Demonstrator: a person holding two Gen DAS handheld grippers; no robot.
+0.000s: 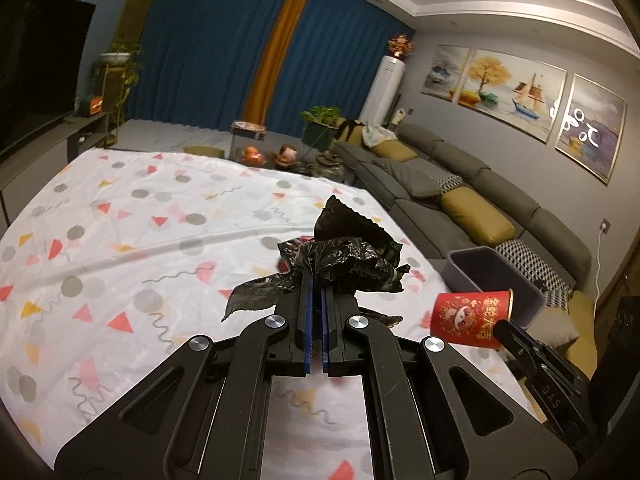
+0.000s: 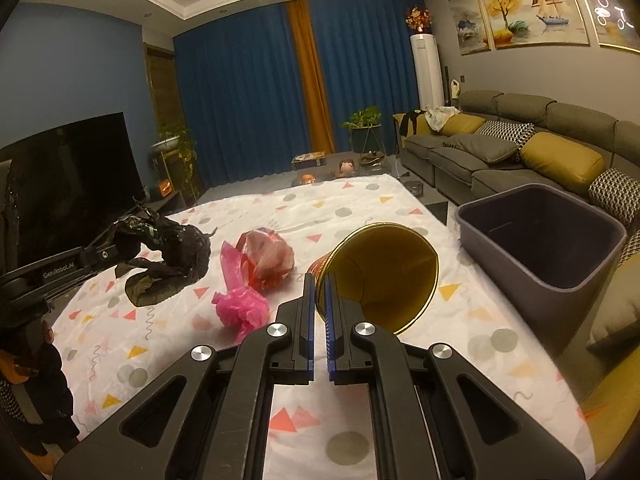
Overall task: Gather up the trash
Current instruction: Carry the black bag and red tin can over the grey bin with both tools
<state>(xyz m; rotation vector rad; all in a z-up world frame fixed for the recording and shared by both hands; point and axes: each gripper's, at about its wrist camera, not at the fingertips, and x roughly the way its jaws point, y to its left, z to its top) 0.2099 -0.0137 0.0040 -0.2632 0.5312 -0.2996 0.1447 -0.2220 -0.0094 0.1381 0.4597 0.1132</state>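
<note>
My left gripper (image 1: 316,280) is shut on a crumpled black plastic bag (image 1: 344,256), lifted above the patterned sheet; the same black bag (image 2: 168,252) shows at the left of the right wrist view. My right gripper (image 2: 319,284) is shut on the rim of a red paper cup with a gold inside (image 2: 384,272), held tilted on its side; the cup (image 1: 468,320) appears at the right of the left wrist view. A crumpled pink and red plastic bag (image 2: 252,280) lies on the sheet between the two grippers. A grey bin (image 2: 540,240) stands to the right.
The table wears a white sheet with triangles and dots (image 1: 140,220). A grey sofa with yellow cushions (image 2: 520,152) runs along the right wall behind the bin (image 1: 496,276). A television (image 2: 64,184) stands at the left. Plants and small items sit beyond the table's far edge.
</note>
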